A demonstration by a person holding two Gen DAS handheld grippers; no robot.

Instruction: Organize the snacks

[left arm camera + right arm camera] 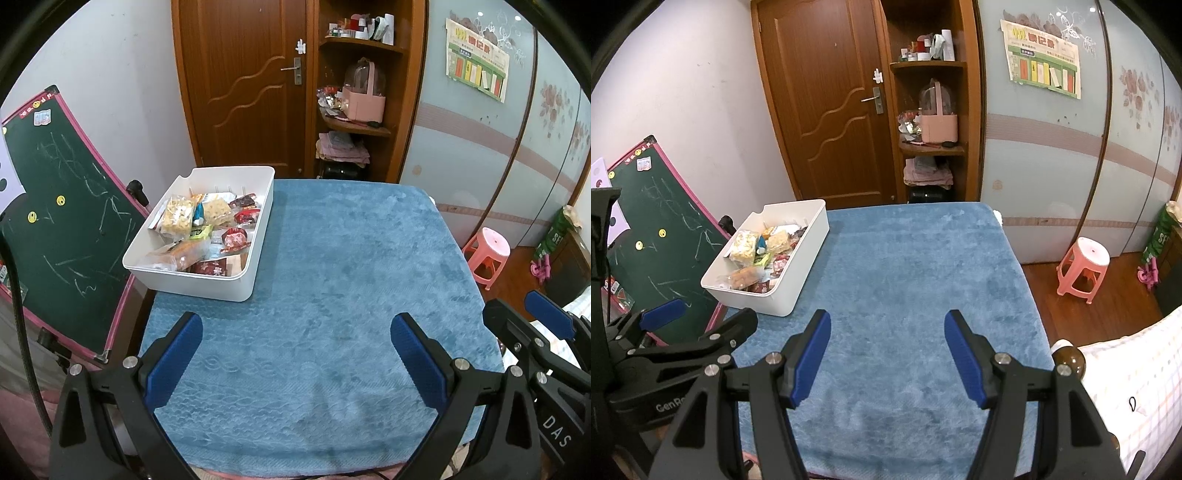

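Your table (332, 258), covered in a blue towel, fills the middle of both views; take it as your landmark; behind its far edge stand a wooden door (243, 85) and open shelves (354, 88) with a pink basket (364, 105) on the middle one; a green chalkboard (66, 229) leans just off the table's left side; a pink stool (487, 258) stands on the floor well off its right side.

The white bin (207, 280) sits on the table's far left corner, its left wall near the edge; the snacks (207, 232) all lie inside it, packets of yellow, orange and red piled loosely; how they are sorted within cannot be told.

Your left gripper (295, 354) hangs over the table's near edge with its jaws spread wide and nothing between them; the bin is ahead of it and to its left, well apart from the left finger (173, 362).

Your right gripper (886, 354) is likewise released and empty over the near half of the table, just beside the left one; the bin (798, 266) lies ahead and further to its left; bare towel lies between both claws.
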